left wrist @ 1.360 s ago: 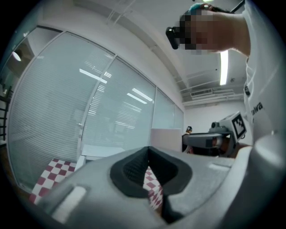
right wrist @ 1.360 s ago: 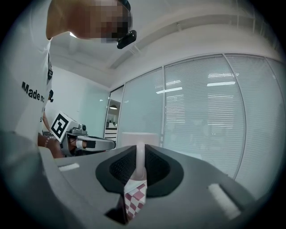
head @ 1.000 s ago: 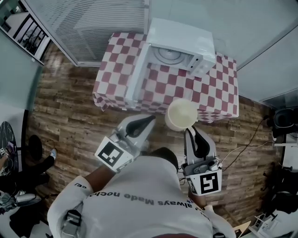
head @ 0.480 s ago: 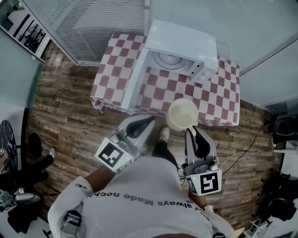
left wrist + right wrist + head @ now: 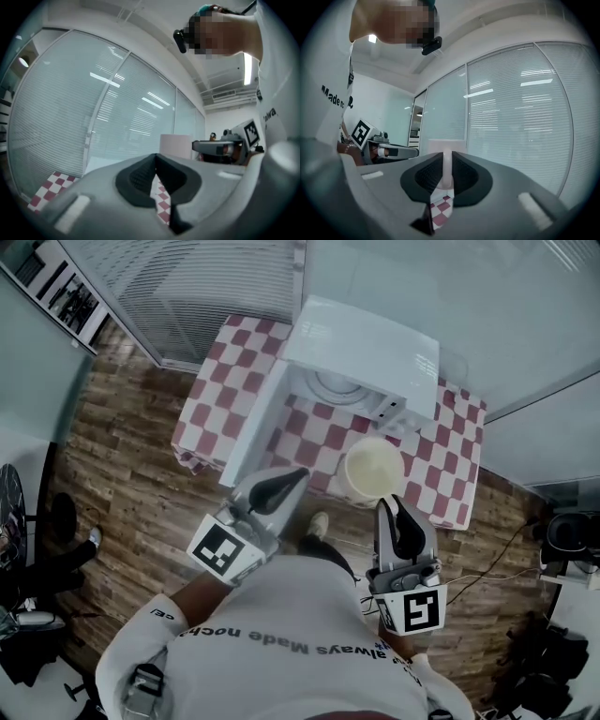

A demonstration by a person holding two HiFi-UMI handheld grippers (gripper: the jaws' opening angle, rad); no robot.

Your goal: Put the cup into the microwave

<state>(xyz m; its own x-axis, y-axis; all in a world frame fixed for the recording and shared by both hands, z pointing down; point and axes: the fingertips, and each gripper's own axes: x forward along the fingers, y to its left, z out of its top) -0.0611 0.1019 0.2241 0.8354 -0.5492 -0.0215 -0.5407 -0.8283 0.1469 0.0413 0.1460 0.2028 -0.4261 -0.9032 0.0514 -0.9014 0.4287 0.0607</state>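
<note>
Cup (image 5: 372, 472) upright (a pale, wide-mouthed one), mouth facing up at the head camera, long axis vertical. It is held over the near edge of the checkered table (image 5: 217, 395), just in front of the microwave (image 5: 375, 343), whose door (image 5: 251, 434) stands swung wide. Right gripper (image 5: 391, 507) is clamped on a thin part of its side. Left gripper (image 5: 286, 479), jaws pressed together on nothing, hovers near the door.

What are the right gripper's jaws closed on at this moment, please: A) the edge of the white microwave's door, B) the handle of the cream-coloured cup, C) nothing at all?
B: the right gripper view shows the jaws of the right gripper pressed on the thin handle of the cream-coloured cup.
</note>
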